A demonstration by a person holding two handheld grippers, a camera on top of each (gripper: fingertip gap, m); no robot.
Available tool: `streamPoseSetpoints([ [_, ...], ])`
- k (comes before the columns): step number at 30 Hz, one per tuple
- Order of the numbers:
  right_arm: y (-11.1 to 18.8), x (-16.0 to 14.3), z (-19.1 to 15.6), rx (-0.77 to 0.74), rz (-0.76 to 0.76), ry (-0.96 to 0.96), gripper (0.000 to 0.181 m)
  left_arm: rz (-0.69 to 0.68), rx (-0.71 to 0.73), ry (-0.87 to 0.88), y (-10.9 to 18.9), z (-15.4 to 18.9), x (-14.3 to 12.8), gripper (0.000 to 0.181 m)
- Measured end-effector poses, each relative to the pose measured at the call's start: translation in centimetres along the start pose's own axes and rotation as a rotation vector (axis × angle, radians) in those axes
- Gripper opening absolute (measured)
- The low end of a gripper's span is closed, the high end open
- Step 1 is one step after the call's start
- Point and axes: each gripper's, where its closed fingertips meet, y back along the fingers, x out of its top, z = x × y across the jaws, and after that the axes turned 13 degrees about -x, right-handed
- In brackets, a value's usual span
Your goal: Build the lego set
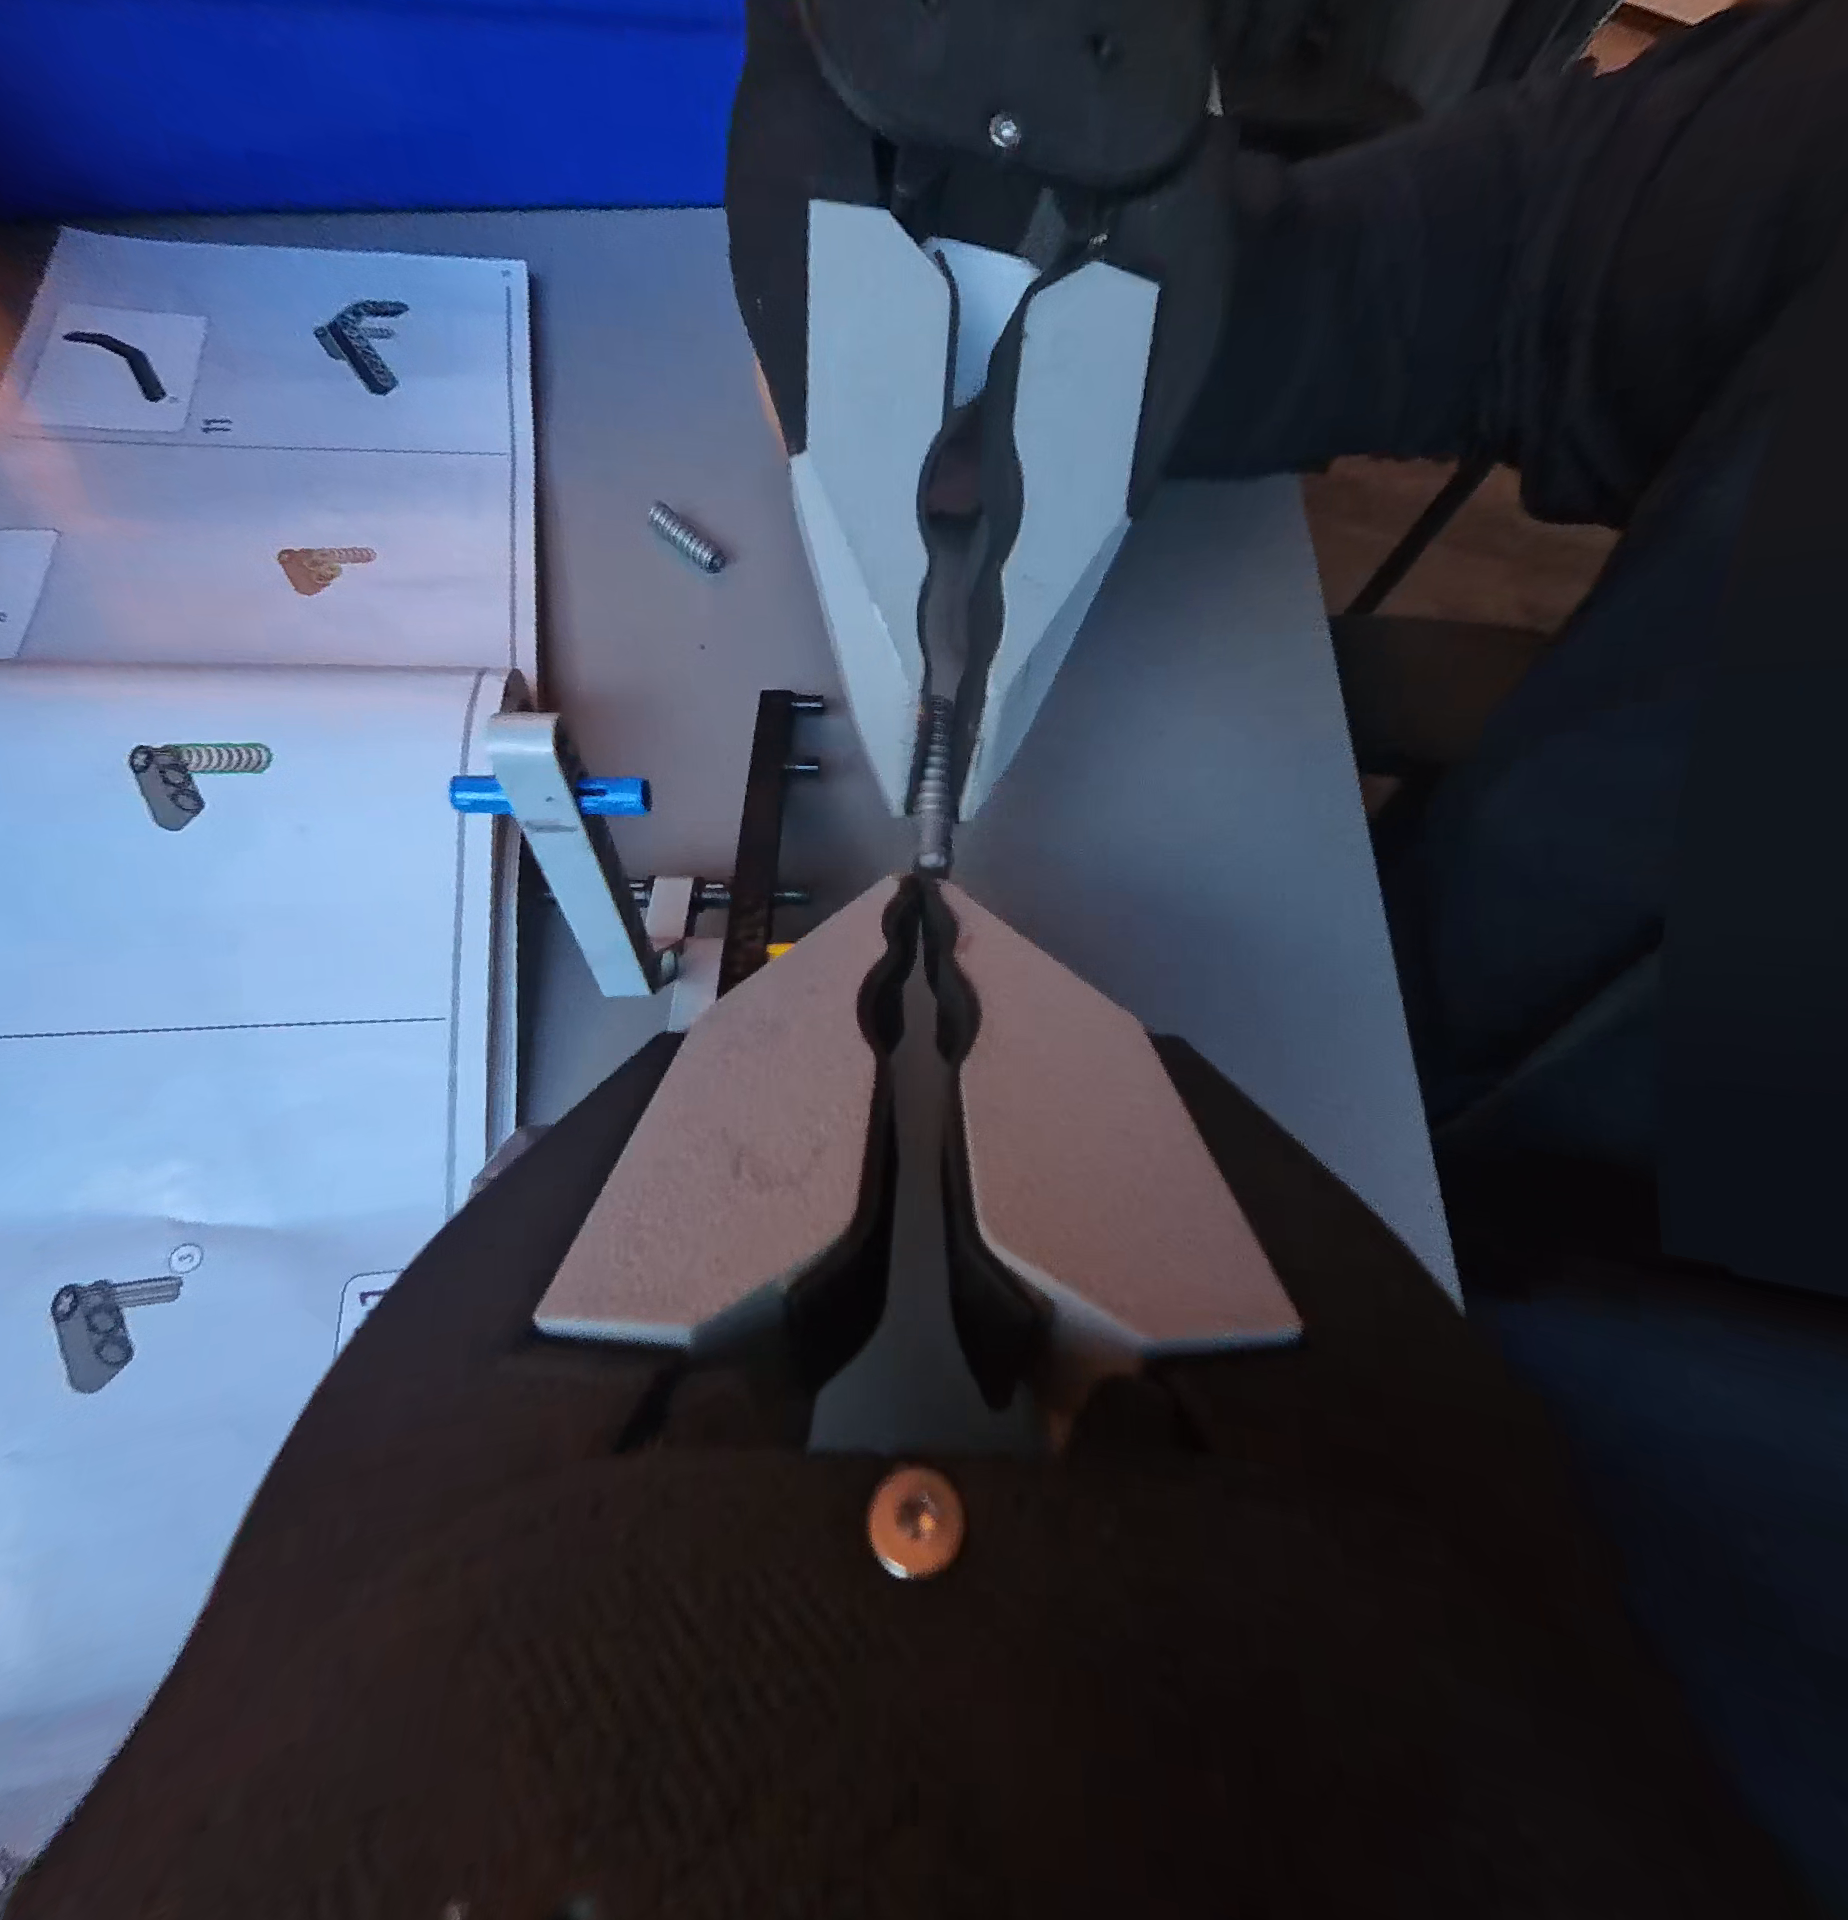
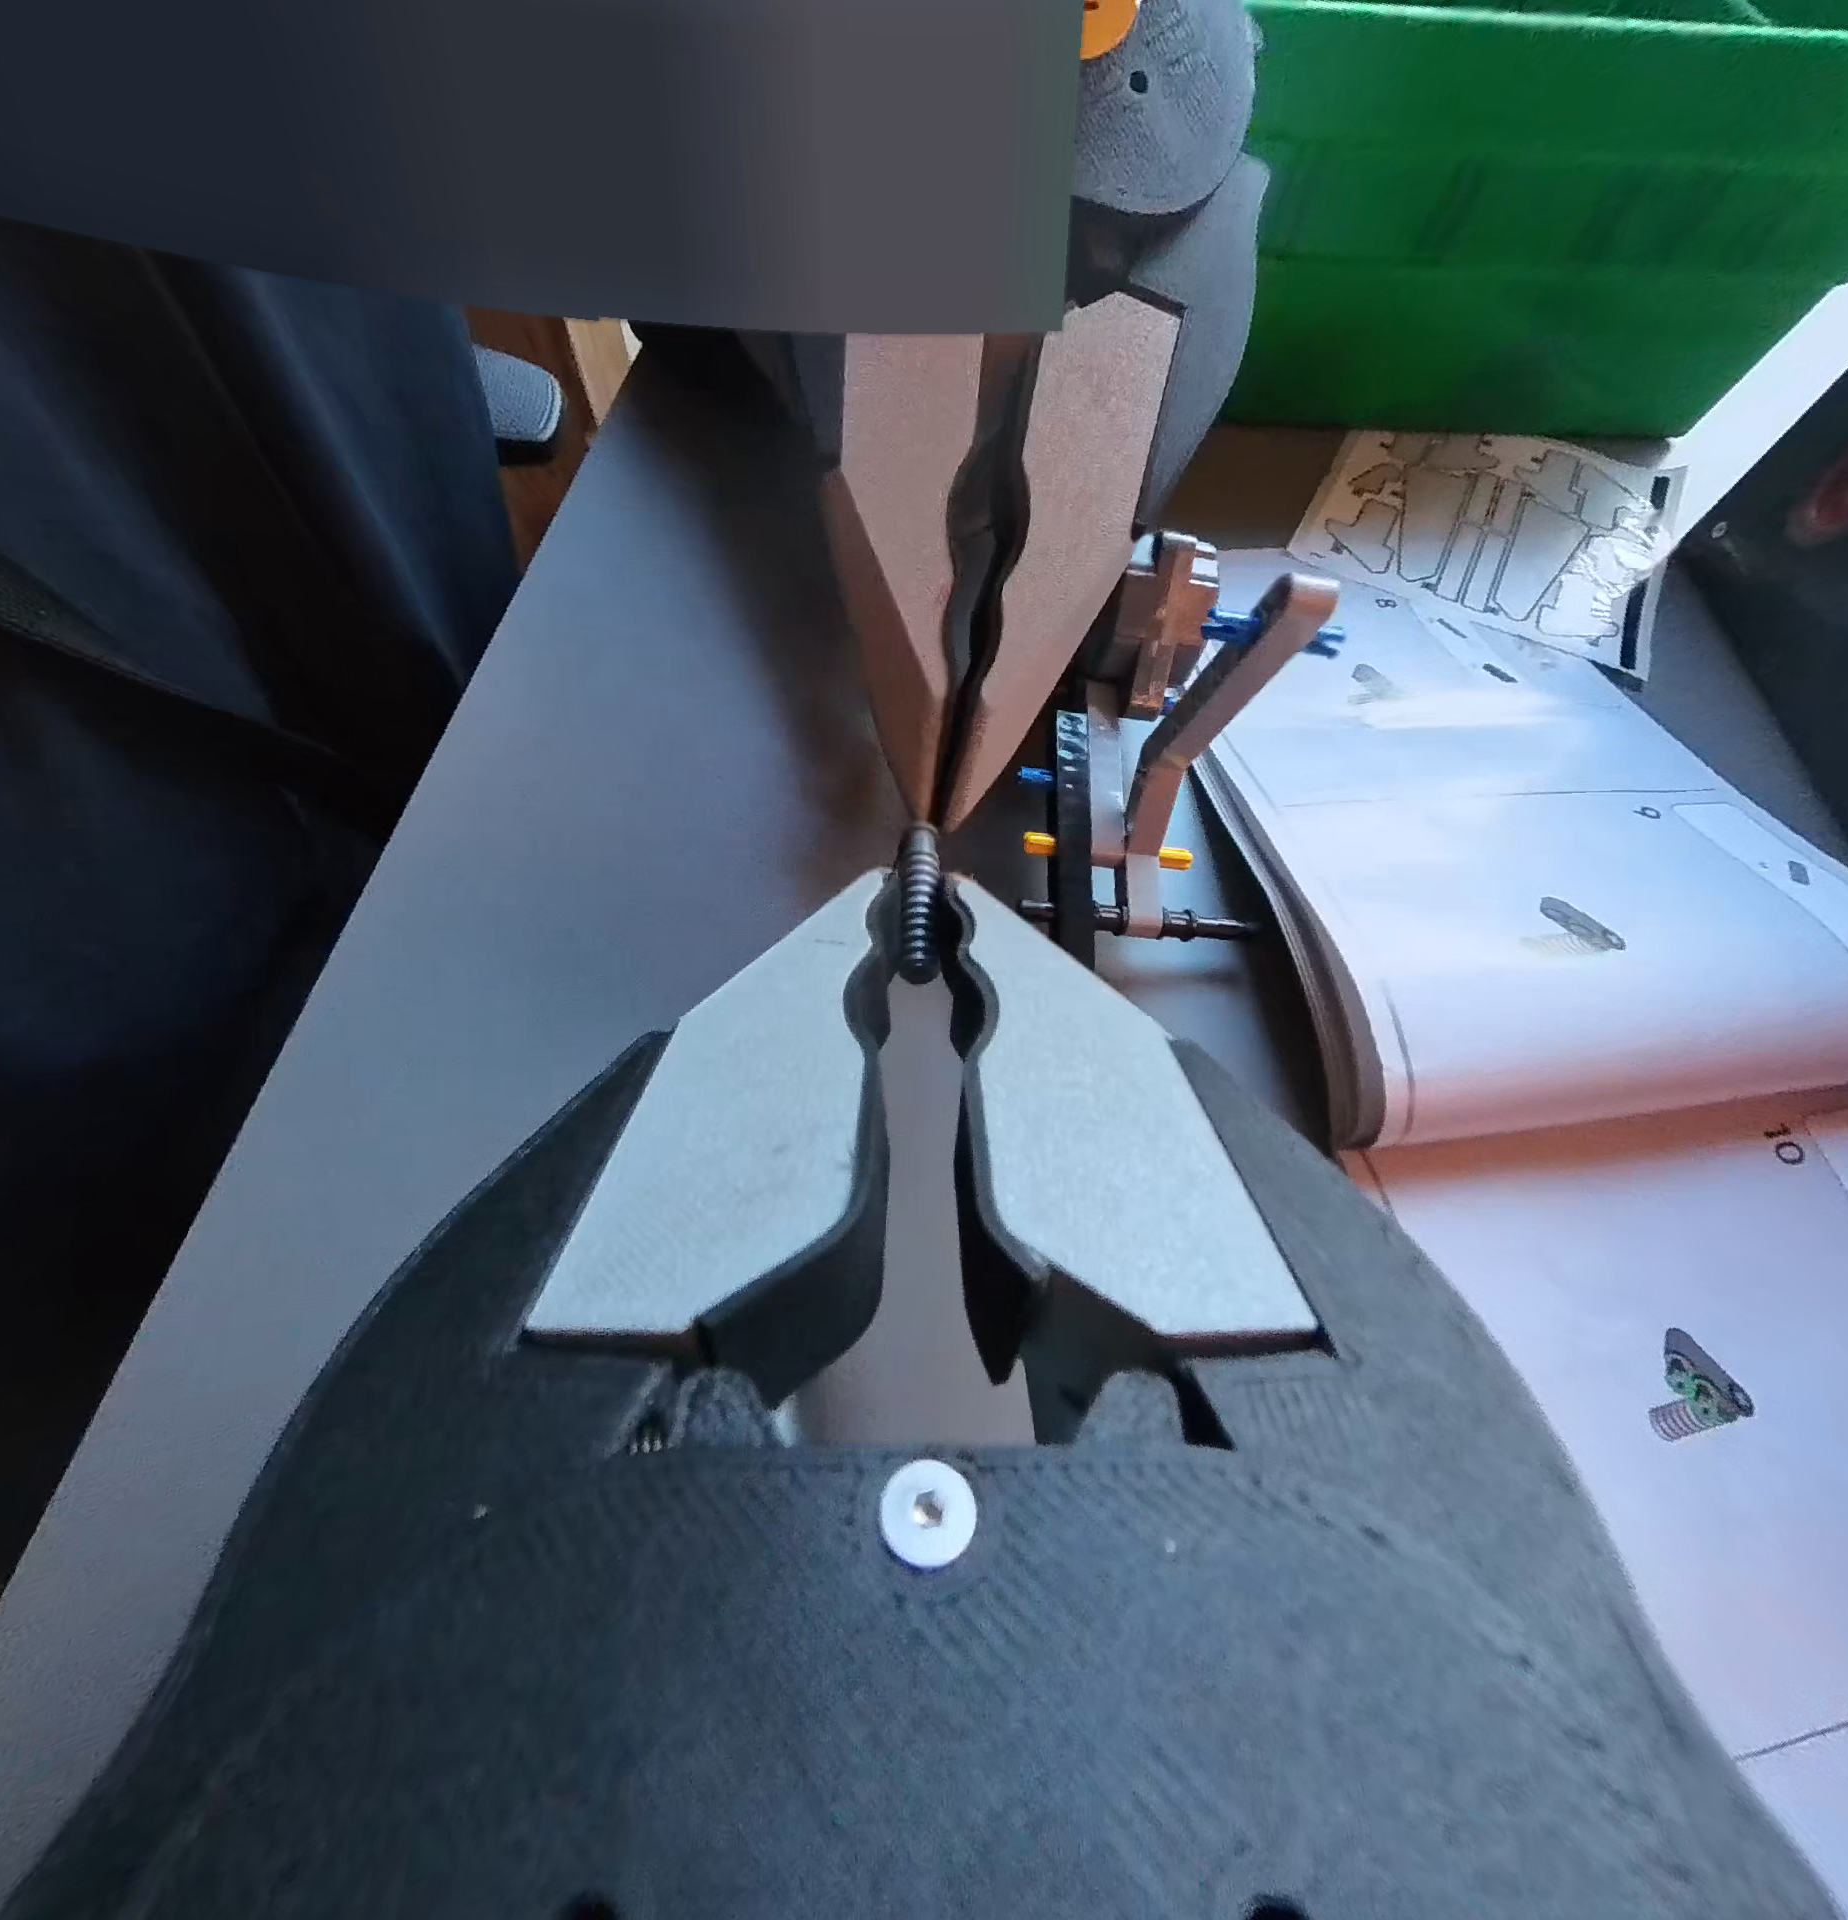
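A small grey coil spring (image 1: 935,781) is held in the air between my two grippers, which face each other tip to tip. My right gripper (image 2: 918,896) is shut on the spring (image 2: 919,920); it shows from above in the left wrist view (image 1: 939,800). My left gripper (image 1: 917,896) is shut, and its tips meet the spring's free end; it shows in the right wrist view (image 2: 938,816). I cannot tell whether it pinches that end. The partly built model (image 1: 587,852), with a white beam, a black beam and a blue pin, stands on the table beside the grippers (image 2: 1128,790).
An open instruction booklet (image 1: 224,883) lies on the grey table (image 1: 1159,831) beside the model (image 2: 1522,883). A second spring (image 1: 688,537) lies loose by the booklet. A green bin (image 2: 1574,208) stands behind. A blue surface (image 1: 328,94) is at the back. The table edge (image 2: 432,935) runs close by.
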Motion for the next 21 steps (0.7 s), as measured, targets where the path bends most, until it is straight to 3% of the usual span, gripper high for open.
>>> streamPoseSetpoints([
  [21, -0.55, -0.46, 0.24, -0.026, -0.042, 0.000, 0.004, 0.011, 0.021, 0.040, 0.00, -0.36, -0.07, 0.000],
])
